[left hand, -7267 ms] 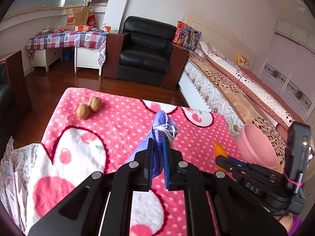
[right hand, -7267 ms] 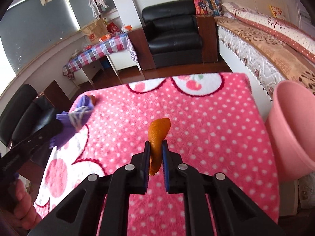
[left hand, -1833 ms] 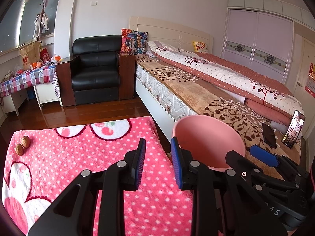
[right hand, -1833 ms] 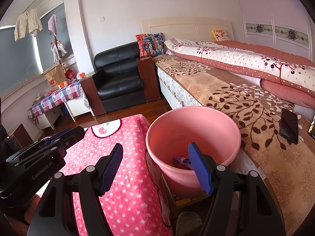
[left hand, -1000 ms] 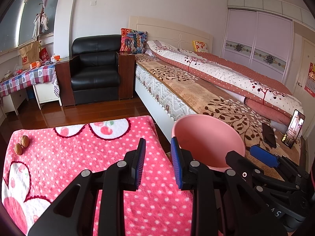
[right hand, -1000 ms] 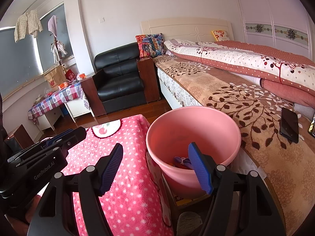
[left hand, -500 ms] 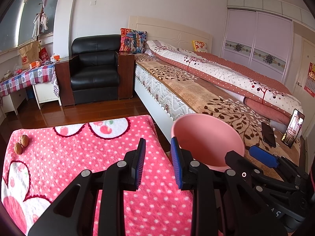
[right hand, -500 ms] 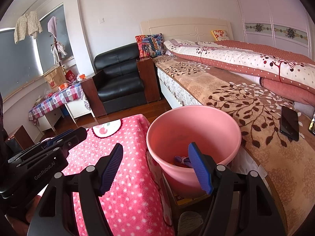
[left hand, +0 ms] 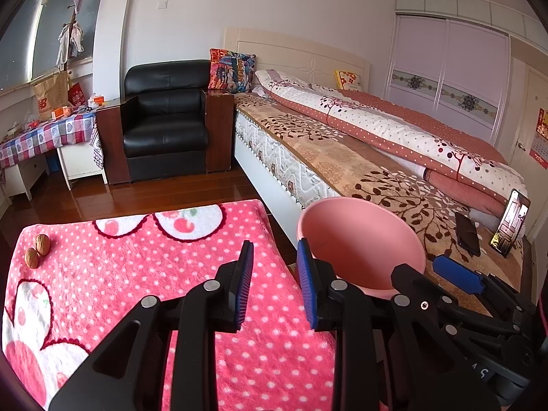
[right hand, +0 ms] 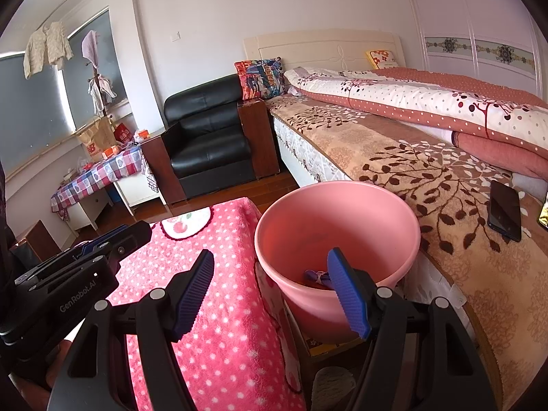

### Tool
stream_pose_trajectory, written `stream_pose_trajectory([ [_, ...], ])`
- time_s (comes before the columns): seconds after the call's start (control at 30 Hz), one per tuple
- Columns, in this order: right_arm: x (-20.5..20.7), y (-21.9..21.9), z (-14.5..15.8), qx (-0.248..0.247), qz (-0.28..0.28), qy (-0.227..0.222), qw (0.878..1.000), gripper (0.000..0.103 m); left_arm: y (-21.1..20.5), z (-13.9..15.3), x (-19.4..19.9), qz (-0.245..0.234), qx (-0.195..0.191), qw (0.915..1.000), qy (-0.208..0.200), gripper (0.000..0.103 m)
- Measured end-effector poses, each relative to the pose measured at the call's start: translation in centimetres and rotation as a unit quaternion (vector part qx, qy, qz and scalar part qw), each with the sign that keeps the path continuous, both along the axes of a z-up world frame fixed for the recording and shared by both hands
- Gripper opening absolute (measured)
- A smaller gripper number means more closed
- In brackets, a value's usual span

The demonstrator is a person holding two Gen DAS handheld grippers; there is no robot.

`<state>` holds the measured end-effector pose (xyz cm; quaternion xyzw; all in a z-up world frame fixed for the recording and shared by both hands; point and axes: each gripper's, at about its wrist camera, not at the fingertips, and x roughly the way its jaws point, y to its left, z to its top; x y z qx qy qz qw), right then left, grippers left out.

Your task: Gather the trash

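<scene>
Both tongs (left hand: 274, 281) (right hand: 270, 291) gape empty beside the pink bucket (right hand: 404, 219).

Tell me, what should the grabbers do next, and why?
Probably swing the left gripper back toward the two walnuts on the pink blanket. Both grippers look open and empty, the purple trash lies in the pink bucket, and only the walnuts remain.

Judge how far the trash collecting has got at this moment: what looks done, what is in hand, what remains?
Done: purple trash lies in the pink bucket. In hand: nothing; the left gripper and right gripper are both open and empty, near the bucket. Left: two walnuts sit on the pink polka-dot blanket; if they count as trash, they probably go next.
</scene>
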<state>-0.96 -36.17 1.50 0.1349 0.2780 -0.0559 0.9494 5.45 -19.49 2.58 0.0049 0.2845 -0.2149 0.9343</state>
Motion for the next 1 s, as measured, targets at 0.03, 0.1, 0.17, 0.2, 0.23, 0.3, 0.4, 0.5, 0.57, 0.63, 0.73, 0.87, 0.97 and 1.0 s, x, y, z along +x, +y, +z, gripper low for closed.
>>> stream_pose_trajectory([
  [0.03, -0.04, -0.07, 0.01, 0.0, 0.0, 0.0, 1.0, 0.068, 0.0, 0.0, 0.01, 0.0, 0.0, 1.0, 0.0, 0.027],
  [0.1, -0.11, -0.18, 0.0, 0.001, -0.001, -0.001, 1.0, 0.068, -0.01, -0.01, -0.04, -0.001, 0.0, 1.0, 0.001, 0.027],
  [0.17, -0.1, -0.21, -0.01, 0.001, -0.001, -0.001, 1.0, 0.068, 0.0, -0.04, -0.1, -0.001, 0.001, 1.0, 0.0, 0.027],
  [0.2, -0.1, -0.22, -0.02, 0.002, -0.001, -0.001, 1.0, 0.068, -0.02, -0.04, -0.1, -0.001, 0.001, 1.0, 0.001, 0.027],
  [0.23, -0.09, -0.26, -0.04, 0.002, -0.001, 0.0, 1.0, 0.068, -0.01, -0.07, -0.16, -0.001, 0.001, 1.0, 0.0, 0.027],
  [0.3, -0.09, -0.3, -0.04, 0.002, -0.001, -0.001, 1.0, 0.068, -0.02, -0.04, -0.09, -0.001, 0.001, 1.0, 0.0, 0.027],
  [0.4, -0.07, -0.23, -0.05, 0.002, -0.001, -0.001, 1.0, 0.068, -0.05, -0.07, -0.13, -0.002, 0.001, 1.0, 0.0, 0.027],
  [0.5, -0.1, -0.31, -0.05, 0.002, -0.001, -0.001, 1.0, 0.068, -0.15, -0.02, -0.15, -0.003, 0.002, 1.0, 0.0, 0.027],
  [0.57, -0.13, -0.39, -0.12, 0.003, -0.002, -0.001, 1.0, 0.068, -0.15, -0.03, -0.15, -0.003, 0.002, 1.0, 0.0, 0.027],
  [0.63, -0.12, -0.41, -0.13, 0.003, -0.002, -0.001, 1.0, 0.068, -0.14, -0.05, -0.16, -0.004, 0.002, 1.0, 0.0, 0.027],
  [0.73, -0.1, -0.35, -0.13, 0.003, -0.002, -0.001, 1.0, 0.068, -0.15, -0.08, -0.18, -0.004, 0.003, 1.0, 0.0, 0.027],
  [0.87, -0.12, -0.46, -0.14, 0.003, -0.002, -0.001, 1.0, 0.068, -0.27, 0.05, -0.15, -0.006, 0.003, 1.0, -0.001, 0.027],
  [0.97, -0.12, -0.48, -0.15, 0.003, -0.002, -0.001, 1.0, 0.068, -0.29, 0.09, -0.19, -0.007, 0.004, 1.0, -0.001, 0.027],
  [1.0, -0.12, -0.49, -0.15, 0.003, -0.002, -0.001, 1.0, 0.068, -0.3, 0.08, -0.19, -0.007, 0.004, 1.0, -0.001, 0.027],
])
